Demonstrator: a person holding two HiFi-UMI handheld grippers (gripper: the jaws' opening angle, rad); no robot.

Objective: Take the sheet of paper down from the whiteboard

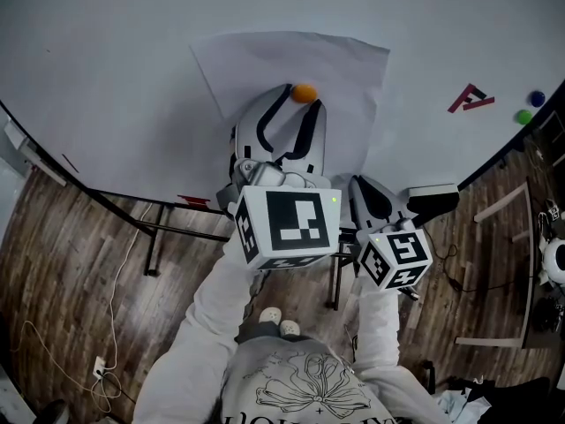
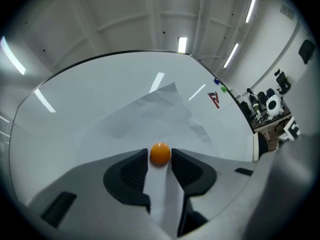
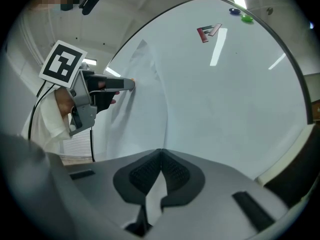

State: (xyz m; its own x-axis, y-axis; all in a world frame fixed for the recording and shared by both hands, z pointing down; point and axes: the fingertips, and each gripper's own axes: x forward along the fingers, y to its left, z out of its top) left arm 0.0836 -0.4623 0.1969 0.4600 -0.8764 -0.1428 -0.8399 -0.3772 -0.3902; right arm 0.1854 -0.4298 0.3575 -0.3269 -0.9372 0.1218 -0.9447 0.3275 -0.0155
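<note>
A white sheet of paper (image 1: 291, 60) hangs on the whiteboard (image 1: 106, 78), creased, with an orange ball magnet (image 1: 304, 93) on its middle. My left gripper (image 1: 300, 99) points at the board, and its two fingertips touch the orange magnet (image 2: 160, 153) on either side, shut on it. The sheet (image 2: 150, 109) lies behind the magnet. My right gripper (image 1: 360, 182) sits lower right, at the sheet's bottom corner. In the right gripper view its jaws (image 3: 161, 151) are shut, with the sheet's (image 3: 135, 99) edge pinched between the pads. The left gripper (image 3: 131, 84) shows there at the left.
A red logo magnet (image 1: 469, 98), a blue magnet (image 1: 536, 98) and a green one (image 1: 524, 117) sit at the board's right end. The board's black stand (image 1: 154, 228) and a cable (image 1: 115, 307) are on the wooden floor below. A cluttered desk (image 1: 552, 263) stands at right.
</note>
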